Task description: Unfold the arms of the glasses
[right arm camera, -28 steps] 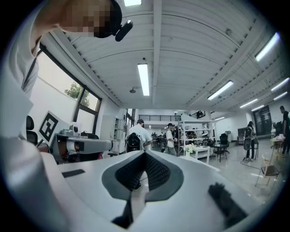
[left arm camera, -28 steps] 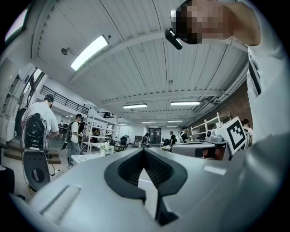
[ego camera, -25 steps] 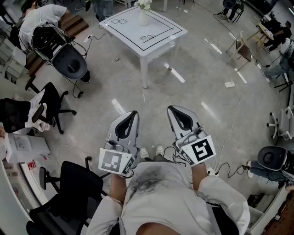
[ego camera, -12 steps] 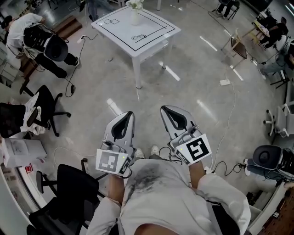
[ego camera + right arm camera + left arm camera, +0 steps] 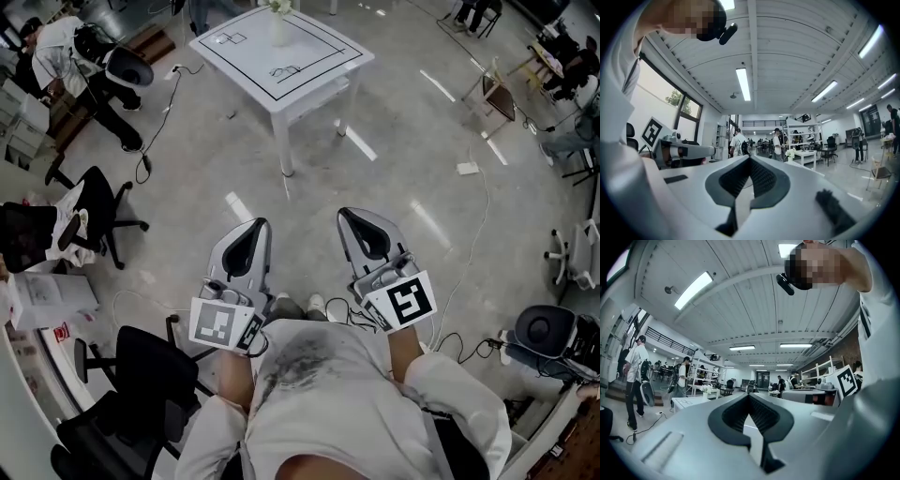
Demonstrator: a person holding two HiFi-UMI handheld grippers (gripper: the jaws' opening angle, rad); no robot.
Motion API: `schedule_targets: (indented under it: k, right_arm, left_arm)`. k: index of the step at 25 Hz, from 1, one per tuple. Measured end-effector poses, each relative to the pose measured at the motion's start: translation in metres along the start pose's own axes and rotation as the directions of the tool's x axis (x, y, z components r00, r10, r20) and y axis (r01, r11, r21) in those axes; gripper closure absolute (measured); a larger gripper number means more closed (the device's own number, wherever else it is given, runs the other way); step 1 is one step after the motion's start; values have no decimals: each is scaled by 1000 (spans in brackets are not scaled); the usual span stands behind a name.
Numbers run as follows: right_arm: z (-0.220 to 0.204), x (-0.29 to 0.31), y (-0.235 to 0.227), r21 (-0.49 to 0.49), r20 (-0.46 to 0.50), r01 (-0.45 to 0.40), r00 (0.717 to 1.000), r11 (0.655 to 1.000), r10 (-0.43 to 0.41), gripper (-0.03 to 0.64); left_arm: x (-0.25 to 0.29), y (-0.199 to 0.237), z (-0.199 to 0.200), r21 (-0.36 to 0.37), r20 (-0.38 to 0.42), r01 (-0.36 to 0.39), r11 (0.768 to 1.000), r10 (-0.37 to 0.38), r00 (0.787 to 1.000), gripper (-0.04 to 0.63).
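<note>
Left claw (image 5: pixel 253 225) and right claw (image 5: pixel 355 214), both closed and empty, have edged toward the white surface (image 5: pixel 323 42). The glasses (image 5: pixel 284 71) lie untouched, well out of reach.

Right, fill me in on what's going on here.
A person holds a gripper in each hand, the left gripper and right gripper both shut and empty, aimed level toward a white table across the floor. The glasses lie on it, apart from a vase, untouched; no unfolding has begun.
</note>
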State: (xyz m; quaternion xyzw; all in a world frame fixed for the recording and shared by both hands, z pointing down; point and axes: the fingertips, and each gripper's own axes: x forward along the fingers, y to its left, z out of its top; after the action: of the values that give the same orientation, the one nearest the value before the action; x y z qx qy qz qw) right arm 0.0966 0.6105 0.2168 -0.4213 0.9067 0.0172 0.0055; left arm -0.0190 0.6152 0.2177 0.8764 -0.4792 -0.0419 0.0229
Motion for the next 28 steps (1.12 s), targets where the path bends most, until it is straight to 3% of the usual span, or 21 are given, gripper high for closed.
schedule_targets:
  k: [9,28]
  right_arm:
    - [-4,33,-17,-19,-3,-3,1000,1000,3,601]
    - [-12,143,-45,-36,-23,62,998,997,-63,601]
  left_arm:
    - [29,21,-6,60,-12,-15,998,16,1000,588]
    - [96,118,-3,36,8,60,998,-61,998,588]
